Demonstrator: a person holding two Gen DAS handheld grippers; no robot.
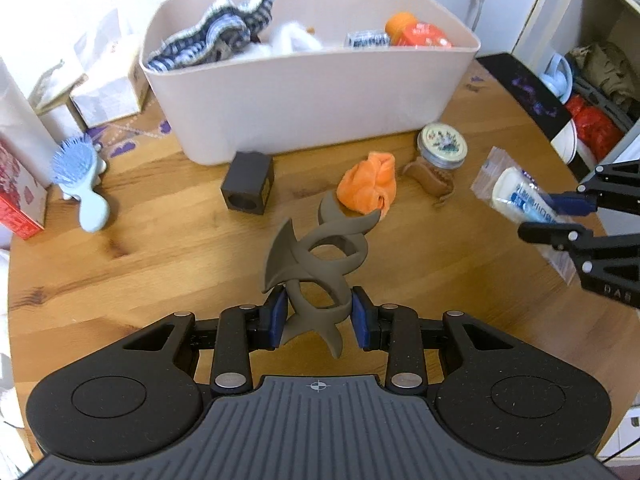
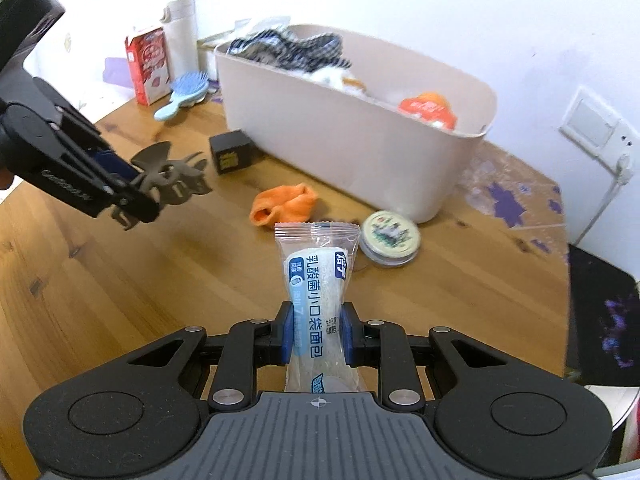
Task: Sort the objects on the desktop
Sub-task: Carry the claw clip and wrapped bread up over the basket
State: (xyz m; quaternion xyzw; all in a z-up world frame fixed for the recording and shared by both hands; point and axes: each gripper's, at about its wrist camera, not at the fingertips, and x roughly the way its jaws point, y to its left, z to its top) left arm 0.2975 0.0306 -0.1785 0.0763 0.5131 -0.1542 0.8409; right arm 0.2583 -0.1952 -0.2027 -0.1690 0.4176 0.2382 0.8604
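My left gripper (image 1: 319,316) is shut on a brown twisted plastic ornament (image 1: 316,256), held above the wooden table (image 1: 160,256). My right gripper (image 2: 316,334) is shut on a clear-wrapped bread packet (image 2: 316,280) with blue print, also lifted off the table. Each gripper shows in the other's view: the right gripper (image 1: 560,216) with the packet (image 1: 516,196) at the right edge, the left gripper (image 2: 136,192) with the ornament (image 2: 172,178) at the left. Behind both stands a beige bin (image 1: 312,96) holding a striped cloth (image 1: 216,36), white fluff and orange items.
On the table lie an orange cloth (image 1: 370,188), a small black box (image 1: 248,182), a glass jar with a printed lid (image 1: 440,148), and a light-blue hairbrush (image 1: 80,176). A red carton (image 1: 16,196) stands at the left edge. A shelf (image 1: 600,80) is to the right.
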